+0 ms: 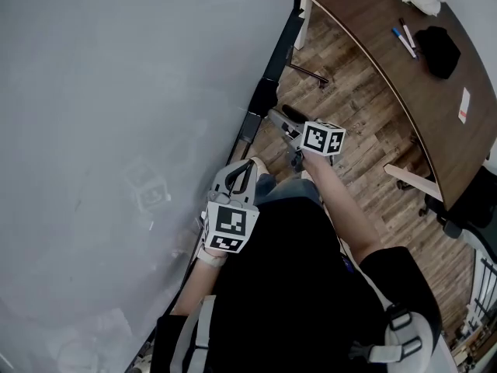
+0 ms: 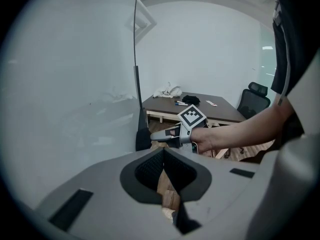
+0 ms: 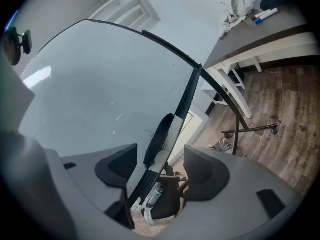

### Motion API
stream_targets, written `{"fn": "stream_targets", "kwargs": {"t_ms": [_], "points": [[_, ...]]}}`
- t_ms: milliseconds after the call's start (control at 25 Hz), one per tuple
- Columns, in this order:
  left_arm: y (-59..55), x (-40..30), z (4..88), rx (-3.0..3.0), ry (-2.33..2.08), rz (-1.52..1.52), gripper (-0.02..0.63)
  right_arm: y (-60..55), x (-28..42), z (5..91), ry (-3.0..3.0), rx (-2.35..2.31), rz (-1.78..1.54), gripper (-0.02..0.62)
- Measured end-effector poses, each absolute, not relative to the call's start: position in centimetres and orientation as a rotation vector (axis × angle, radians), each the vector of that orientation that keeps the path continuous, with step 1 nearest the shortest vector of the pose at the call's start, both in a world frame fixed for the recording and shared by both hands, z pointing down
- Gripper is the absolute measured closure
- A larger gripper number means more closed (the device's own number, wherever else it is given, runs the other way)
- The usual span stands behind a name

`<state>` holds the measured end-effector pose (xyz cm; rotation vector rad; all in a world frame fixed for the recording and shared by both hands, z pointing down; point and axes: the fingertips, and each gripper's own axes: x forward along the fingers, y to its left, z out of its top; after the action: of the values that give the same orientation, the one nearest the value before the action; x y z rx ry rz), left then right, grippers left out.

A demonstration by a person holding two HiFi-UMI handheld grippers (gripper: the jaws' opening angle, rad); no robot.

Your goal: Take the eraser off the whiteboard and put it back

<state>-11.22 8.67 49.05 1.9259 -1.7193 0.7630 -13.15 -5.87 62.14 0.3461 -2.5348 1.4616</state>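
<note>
The eraser is sitting on the dark frame at the whiteboard's edge, and neither tool is touching it. The right tool is pointing at it with its jaws standing wide apart. Nothing is pressing against them, and the eraser is showing in the gap beyond their tips. The left tool, further back along that same edge, is keeping its jaws together on nothing. Below the eraser, at the whiteboard's foot, a dark holder is carrying what looks like a bottle and a white rag — too blurred to be sure. Well apart from the whiteboard, the bench is bearing two markers.
</note>
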Motion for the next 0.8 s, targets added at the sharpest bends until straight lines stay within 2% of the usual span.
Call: {"fn": "stream_targets", "kwargs": {"t_ms": [800], "points": [[9.5,-12.5,50.0,1.899,-1.702,0.787,0.598,-6.2,-16.4,64.2,-2.391,0.362,1.696,0.325]]}}
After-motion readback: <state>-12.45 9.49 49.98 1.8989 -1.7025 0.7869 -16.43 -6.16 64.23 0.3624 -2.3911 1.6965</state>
